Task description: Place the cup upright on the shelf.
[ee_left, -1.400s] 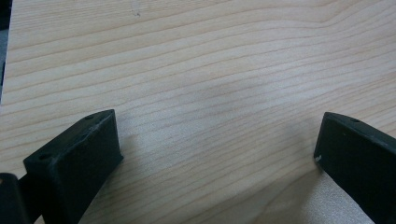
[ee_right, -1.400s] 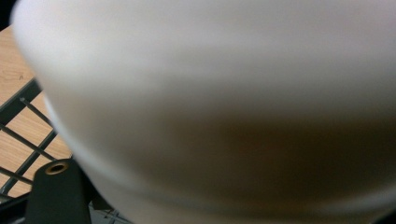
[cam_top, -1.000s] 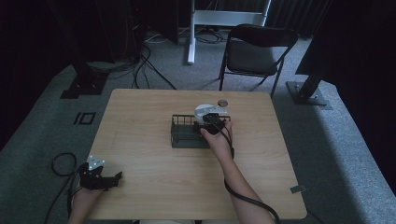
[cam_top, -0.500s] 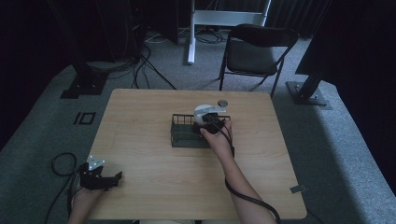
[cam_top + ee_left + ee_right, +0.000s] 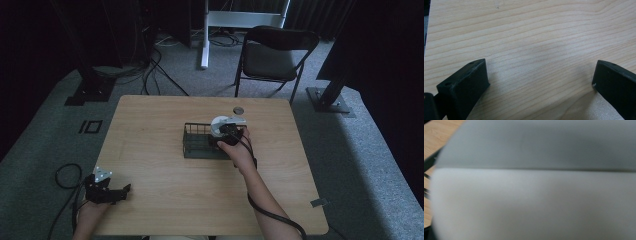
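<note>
The right tongs point(image 5: 226, 131) press against a white dish point(image 5: 220, 123) over the dark wire rack point(image 5: 196, 142) mid-desk, grip impossible to tell, so I'd lower it straight between the wires, while the left tongs point(image 5: 120, 190) rest apart.

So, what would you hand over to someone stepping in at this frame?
Left gripper: open, idle at the table's near left corner, nothing between its jaws.
Right gripper: over the right end of the wire rack, against a white dish; grip state unclear, its view is blurred.
A small round thing lies behind the rack.
Done: dish brought to the rack.
Left: seat it, let go, withdraw.
</note>
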A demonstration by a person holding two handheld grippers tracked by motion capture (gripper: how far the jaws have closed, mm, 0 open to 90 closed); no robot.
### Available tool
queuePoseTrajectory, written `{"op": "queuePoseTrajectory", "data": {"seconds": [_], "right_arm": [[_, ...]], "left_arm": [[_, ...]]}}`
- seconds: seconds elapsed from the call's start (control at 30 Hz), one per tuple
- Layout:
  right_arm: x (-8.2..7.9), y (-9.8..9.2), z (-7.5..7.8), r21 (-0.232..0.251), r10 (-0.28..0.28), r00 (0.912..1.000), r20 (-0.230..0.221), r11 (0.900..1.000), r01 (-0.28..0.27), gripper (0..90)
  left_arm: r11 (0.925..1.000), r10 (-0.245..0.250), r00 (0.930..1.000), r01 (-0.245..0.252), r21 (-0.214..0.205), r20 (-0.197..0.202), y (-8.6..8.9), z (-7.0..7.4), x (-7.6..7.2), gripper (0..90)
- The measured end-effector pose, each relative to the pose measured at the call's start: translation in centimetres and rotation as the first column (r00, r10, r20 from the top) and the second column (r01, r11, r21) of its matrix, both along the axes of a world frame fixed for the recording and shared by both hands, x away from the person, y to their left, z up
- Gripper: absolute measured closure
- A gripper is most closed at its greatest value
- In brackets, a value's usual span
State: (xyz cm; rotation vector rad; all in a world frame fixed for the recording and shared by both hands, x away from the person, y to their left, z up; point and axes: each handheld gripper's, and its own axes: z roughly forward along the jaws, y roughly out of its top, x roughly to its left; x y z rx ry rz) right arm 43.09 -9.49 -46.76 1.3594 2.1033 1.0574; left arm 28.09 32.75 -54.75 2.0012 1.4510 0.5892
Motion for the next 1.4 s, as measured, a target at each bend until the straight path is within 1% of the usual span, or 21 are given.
{"op": "queuePoseTrajectory", "data": {"seconds": [0.1,0.17,0.23,0.5,0.63,0.8,1.03,1.1,1.27,1.4], "right_arm": [[-0.2,-0.2,0.0,-0.009,0.015,0.9998,0.014,0.9998,-0.015,13.0],[-0.3,-0.2,0.0,-0.006,0.024,0.9996,0.016,0.9997,-0.024,12.8],[-0.4,-0.4,0.0,0.008,0.023,0.9996,0.017,0.9997,-0.023,12.7],[-0.7,-0.7,0.2,0.012,0.028,0.9993,0.023,0.9995,-0.029,12.8],[-0.9,-0.9,0.3,0.023,0.037,0.9987,0.034,0.9990,-0.038,12.9],[-1.1,-1.2,0.3,0.031,0.038,0.9988,0.033,0.9988,-0.039,12.8],[-1.6,-1.7,0.3,0.049,0.041,0.9977,0.055,0.9978,-0.044,12.7],[-1.8,-1.9,0.3,0.050,0.047,0.9966,0.068,0.9974,-0.051,12.6],[-2.5,-2.3,0.5,0.069,0.056,0.9950,0.083,0.9957,-0.062,12.6],[-2.9,-2.7,0.7,0.072,0.061,0.9936,0.096,0.9951,-0.068,12.6]], "left_arm": [[1.0000,0.000,1.0000,0.000,0.000,0.000,0.0,0.0,0.0,0.6],[1.0000,0.000,1.0000,0.000,0.000,0.000,0.0,0.0,0.0,0.6],[1.0000,0.000,1.0000,0.000,0.000,0.000,0.0,0.0,0.0,0.6],[1.0000,0.000,1.0000,0.000,0.000,0.000,0.0,0.0,0.0,0.6],[1.0000,0.000,1.0000,0.000,0.000,0.000,0.0,0.0,0.0,0.6],[1.0000,0.000,1.0000,0.000,0.000,0.000,0.0,0.0,0.0,0.6],[1.0000,0.000,1.0000,0.000,0.001,0.000,0.0,0.0,0.0,0.6],[1.0000,0.000,1.0000,0.000,0.000,0.000,0.0,0.0,0.0,0.6],[1.0000,0.000,1.0000,0.000,0.000,0.000,0.0,0.0,0.0,0.6],[1.0000,0.000,1.0000,0.000,0.000,0.000,0.0,0.0,0.0,0.6]]}}
